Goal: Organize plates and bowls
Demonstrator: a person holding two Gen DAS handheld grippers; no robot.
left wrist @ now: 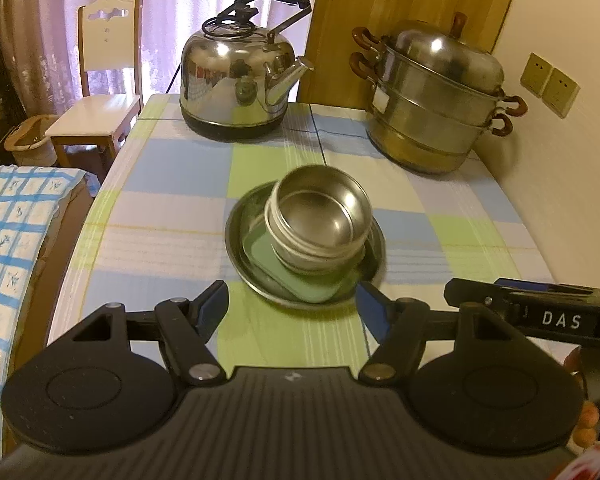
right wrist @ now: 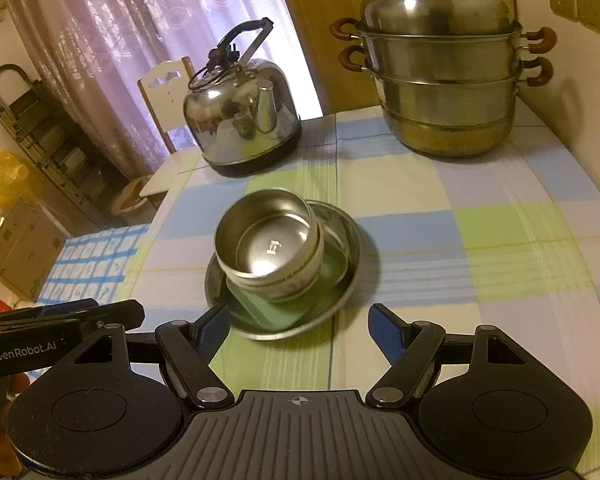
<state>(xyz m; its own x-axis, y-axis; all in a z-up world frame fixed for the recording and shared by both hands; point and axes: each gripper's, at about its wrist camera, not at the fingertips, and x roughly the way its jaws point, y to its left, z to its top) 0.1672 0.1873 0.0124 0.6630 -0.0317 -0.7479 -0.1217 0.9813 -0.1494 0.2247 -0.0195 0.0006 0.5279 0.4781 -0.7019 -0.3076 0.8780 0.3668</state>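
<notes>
Reading "DAS" on right hand-held gripper (left wrist: 532, 312), "GenRobot.AI" on left hand-held gripper (right wrist: 60, 332); both spread wide, empty.

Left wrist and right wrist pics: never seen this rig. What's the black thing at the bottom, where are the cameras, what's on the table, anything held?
There is no robot arm. A person carries one handheld two-finger gripper in each hand, and each has a fisheye camera looking forward along its fingers. The black shape at the bottom of each picture is that gripper's own body.

The left wrist view shows the left gripper, the right wrist view the right gripper. Both are open and hold nothing.

On the checked tablecloth sits a stack: a round metal plate, a green square dish in it, then a white bowl with a steel bowl nested inside, leaning a little. Behind stand a kettle and a tiered steamer pot.
</notes>
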